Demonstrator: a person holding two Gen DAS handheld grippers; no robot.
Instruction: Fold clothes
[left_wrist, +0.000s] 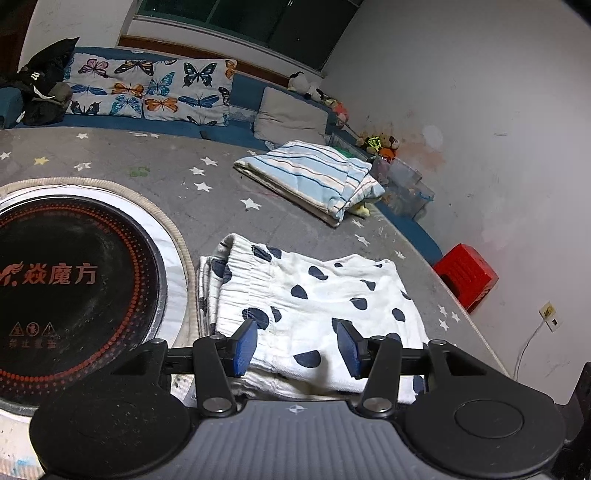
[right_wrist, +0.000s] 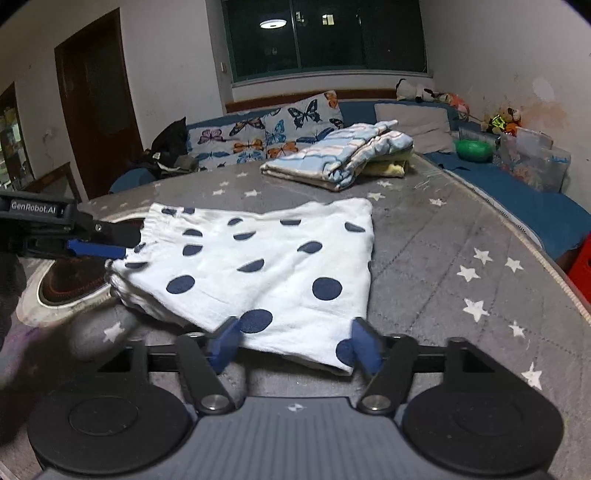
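Note:
White shorts with navy dots (left_wrist: 332, 291) lie folded flat on the grey star-print table cover (left_wrist: 155, 162). My left gripper (left_wrist: 297, 349) stands open over the near edge by the elastic waistband, with its blue pads apart on either side of the cloth. In the right wrist view the same shorts (right_wrist: 258, 258) spread out ahead. My right gripper (right_wrist: 295, 345) is open at their near hem, and the cloth lies between the pads without being pinched. The left gripper's blue finger (right_wrist: 98, 252) shows at the waistband on the left.
A round black induction hob (left_wrist: 74, 280) is sunk into the table left of the shorts. A folded pile of striped clothes (right_wrist: 332, 158) lies at the far side. The table's curved edge (right_wrist: 546, 258) runs along the right, with a red stool (left_wrist: 467, 275) below it.

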